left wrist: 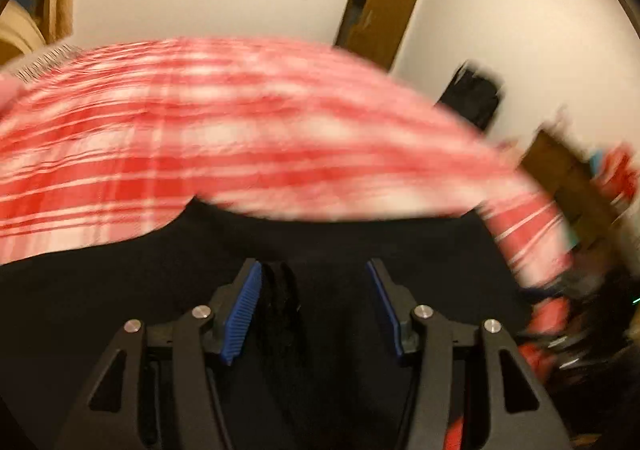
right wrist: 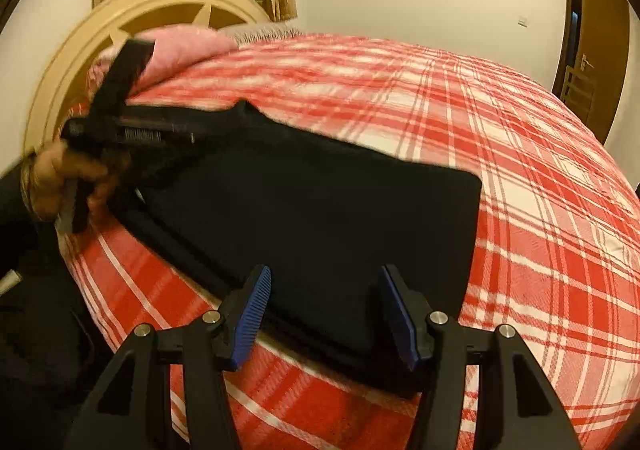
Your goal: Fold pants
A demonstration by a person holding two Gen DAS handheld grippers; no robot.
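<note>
Black pants (right wrist: 320,210) lie folded into a flat rectangle on a red and white plaid bedspread (right wrist: 520,170). My right gripper (right wrist: 325,274) hovers open over their near edge, its blue pads (right wrist: 252,314) apart and touching nothing. In the blurred left wrist view, my left gripper (left wrist: 314,270) is open just above the black pants (left wrist: 360,242). A dark ridge of cloth (left wrist: 280,298) lies beside its left pad, not pinched. In the right wrist view, a hand (right wrist: 60,178) holds that left gripper at the pants' far left corner.
A cream round headboard (right wrist: 120,22) and a pink pillow (right wrist: 188,46) are at the far left of the bed. A brown door (right wrist: 600,50) stands at the right wall. Boxes and red clutter (left wrist: 580,190) sit beyond the bed's right side.
</note>
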